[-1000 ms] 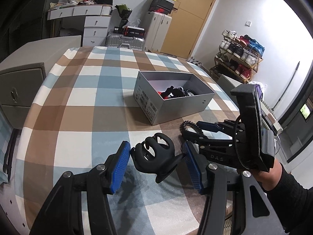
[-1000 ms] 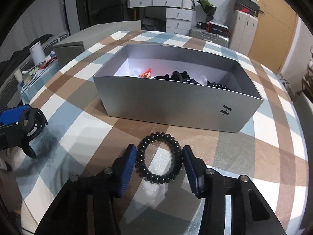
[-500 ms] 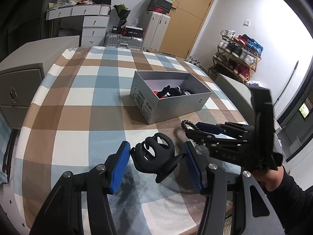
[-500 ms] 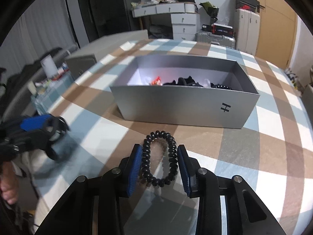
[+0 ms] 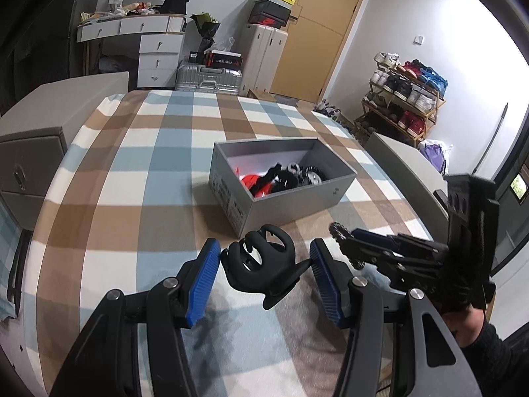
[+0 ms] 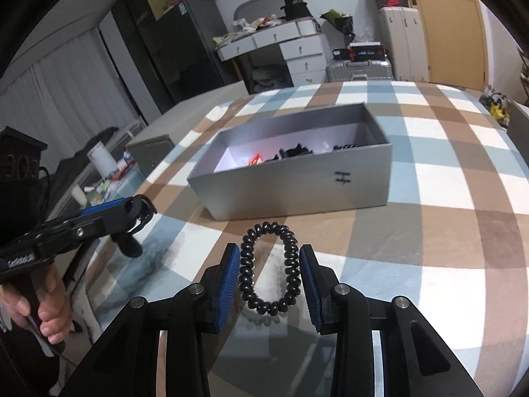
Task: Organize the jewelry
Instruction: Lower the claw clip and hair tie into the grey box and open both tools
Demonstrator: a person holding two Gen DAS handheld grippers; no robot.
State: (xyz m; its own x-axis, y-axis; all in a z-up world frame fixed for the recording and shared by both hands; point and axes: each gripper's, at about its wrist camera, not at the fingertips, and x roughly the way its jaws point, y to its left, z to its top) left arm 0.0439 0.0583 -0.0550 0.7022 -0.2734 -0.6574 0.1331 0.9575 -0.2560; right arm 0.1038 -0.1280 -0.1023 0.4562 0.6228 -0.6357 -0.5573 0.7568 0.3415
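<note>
Both tools have lifted: right tool (image 6: pixel 269 276) pinches the coil band (image 6: pixel 269 269), left tool (image 5: pixel 264 273) grips the claw clip (image 5: pixel 261 264).

Black gripper (image 5: pixel 264 273) frames, blue ribbed pads (image 5: pixel 202 281), silver screws, dark sleeve.

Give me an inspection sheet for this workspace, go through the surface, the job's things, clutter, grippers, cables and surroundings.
Surface: checked tablecloth, blue, brown and white, covering the table.
Job's things: open grey box with dark and red accessories inside; black claw hair clip; black spiral hair tie.
Clutter: nothing seen on the cloth apart from the box.
Grippers: left gripper shut on the claw hair clip; right gripper shut on the spiral hair tie, squeezed to an oval.
Cables: nothing seen.
Surroundings: white dresser, silver suitcase, shoe rack, wooden door.
</note>
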